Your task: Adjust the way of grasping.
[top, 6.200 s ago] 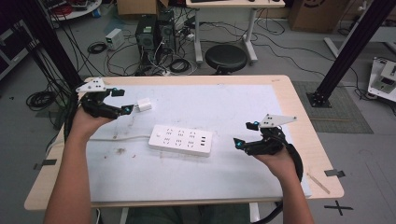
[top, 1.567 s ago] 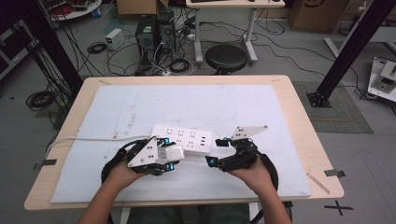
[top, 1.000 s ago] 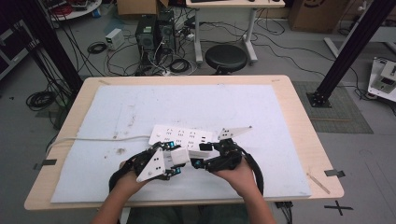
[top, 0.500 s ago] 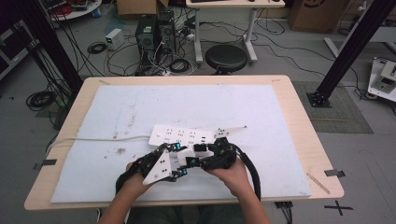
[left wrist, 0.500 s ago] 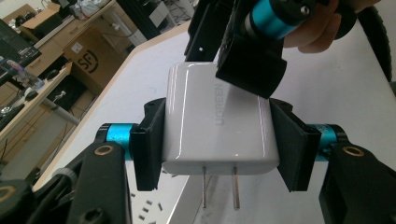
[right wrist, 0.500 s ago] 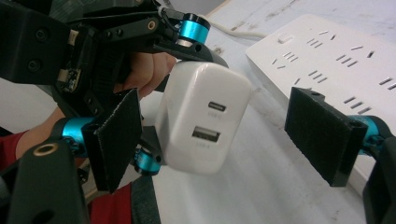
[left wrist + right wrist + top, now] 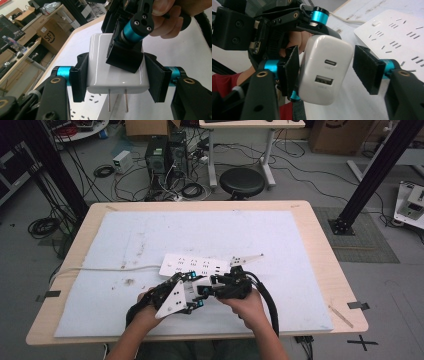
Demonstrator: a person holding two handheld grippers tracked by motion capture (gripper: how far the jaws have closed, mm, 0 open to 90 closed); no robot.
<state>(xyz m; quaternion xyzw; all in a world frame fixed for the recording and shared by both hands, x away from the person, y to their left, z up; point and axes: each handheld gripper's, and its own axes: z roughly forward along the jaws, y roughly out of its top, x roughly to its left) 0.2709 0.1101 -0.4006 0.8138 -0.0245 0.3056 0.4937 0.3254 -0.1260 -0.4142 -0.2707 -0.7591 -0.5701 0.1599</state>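
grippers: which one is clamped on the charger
The left gripper: both its fingers press the charger at its sides. The right gripper has just been closing its fingers around it, but one finger stands clear.

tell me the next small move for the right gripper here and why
Probably finish closing the right gripper on the white charger. Its fingers have just been closing, and one pad stands apart from the charger's side. The left gripper is clamped on it, prongs toward the power strip.

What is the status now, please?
Left gripper shut on charger. Right gripper closing around it, one finger still apart. Power strip just beyond, nothing blocking.
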